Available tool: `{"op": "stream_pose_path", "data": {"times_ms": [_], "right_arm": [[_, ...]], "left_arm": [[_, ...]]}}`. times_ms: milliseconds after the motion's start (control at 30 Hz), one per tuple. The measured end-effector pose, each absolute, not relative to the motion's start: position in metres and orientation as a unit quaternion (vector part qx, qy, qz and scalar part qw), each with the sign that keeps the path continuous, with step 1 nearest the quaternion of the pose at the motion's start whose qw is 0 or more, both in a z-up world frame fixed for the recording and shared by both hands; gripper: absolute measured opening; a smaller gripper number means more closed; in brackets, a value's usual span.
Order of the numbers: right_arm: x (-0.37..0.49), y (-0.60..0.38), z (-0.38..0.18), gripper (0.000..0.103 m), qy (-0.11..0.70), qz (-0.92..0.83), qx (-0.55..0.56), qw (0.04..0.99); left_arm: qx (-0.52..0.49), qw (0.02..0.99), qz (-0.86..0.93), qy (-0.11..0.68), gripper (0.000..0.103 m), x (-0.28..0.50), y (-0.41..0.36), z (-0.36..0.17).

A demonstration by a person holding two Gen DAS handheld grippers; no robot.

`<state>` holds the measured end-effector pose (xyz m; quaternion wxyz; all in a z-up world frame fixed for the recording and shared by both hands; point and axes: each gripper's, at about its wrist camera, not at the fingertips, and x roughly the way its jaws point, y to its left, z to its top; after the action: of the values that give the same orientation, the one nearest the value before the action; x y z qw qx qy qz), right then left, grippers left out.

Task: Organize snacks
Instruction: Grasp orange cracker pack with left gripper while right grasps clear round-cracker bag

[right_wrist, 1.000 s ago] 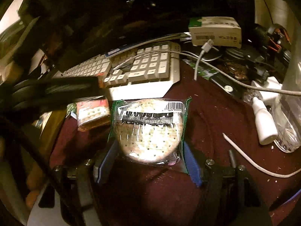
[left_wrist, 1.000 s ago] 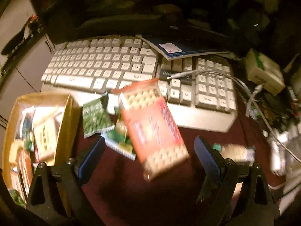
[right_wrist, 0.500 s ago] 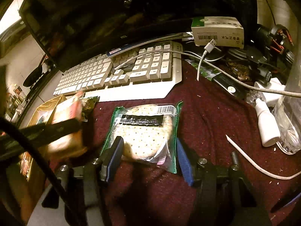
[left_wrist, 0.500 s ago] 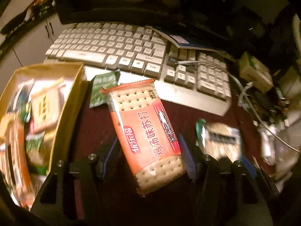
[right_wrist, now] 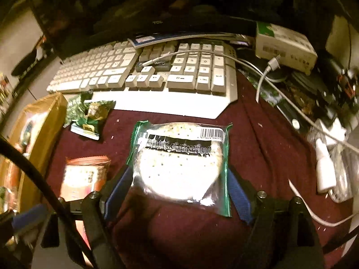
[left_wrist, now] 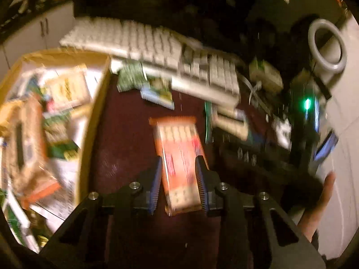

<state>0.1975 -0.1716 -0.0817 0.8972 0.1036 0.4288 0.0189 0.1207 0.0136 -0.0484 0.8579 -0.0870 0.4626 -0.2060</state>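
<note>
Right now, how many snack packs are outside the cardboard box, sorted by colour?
orange cracker pack: 1
green-edged round cracker pack: 1
small green packets: 2
Total: 4

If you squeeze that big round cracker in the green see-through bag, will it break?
Probably. The round cracker pack shows one wide, thin disc, so a hard pinch could snap it. The glossy film looks slippery, and its loose green edges will likely crumple first. It probably weighs little. The right gripper straddles it, jaws opening.
</note>
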Motion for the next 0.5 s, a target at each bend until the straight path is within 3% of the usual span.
{"op": "stream_pose_path", "data": {"times_ms": [33, 67, 100, 167, 267, 500], "right_arm": [[0.198, -0.167, -0.083, 0.087, 0.426, 0.015, 0.088, 0.9], [0.198, -0.165, -0.083, 0.086, 0.421, 0.016, 0.078, 0.904], [0.198, -0.163, -0.084, 0.084, 0.417, 0.016, 0.071, 0.906], [0.196, -0.165, -0.084, 0.074, 0.413, 0.014, 0.074, 0.908], [0.191, -0.17, -0.083, 0.073, 0.412, 0.016, 0.08, 0.907], [0.179, -0.176, -0.077, 0.072, 0.388, 0.037, 0.094, 0.916]], "left_arm": [[-0.089, 0.854, -0.203, 0.471, 0.046, 0.121, 0.014, -0.053], [-0.09, 0.85, -0.2, 0.478, 0.069, 0.121, 0.014, -0.056], [-0.093, 0.85, -0.199, 0.479, 0.075, 0.119, 0.014, -0.058], [-0.088, 0.851, -0.211, 0.473, 0.076, 0.113, 0.01, -0.055], [-0.052, 0.865, -0.204, 0.455, 0.081, 0.102, 0.002, -0.049], [-0.031, 0.862, -0.196, 0.466, 0.081, 0.106, -0.007, -0.053]]}}
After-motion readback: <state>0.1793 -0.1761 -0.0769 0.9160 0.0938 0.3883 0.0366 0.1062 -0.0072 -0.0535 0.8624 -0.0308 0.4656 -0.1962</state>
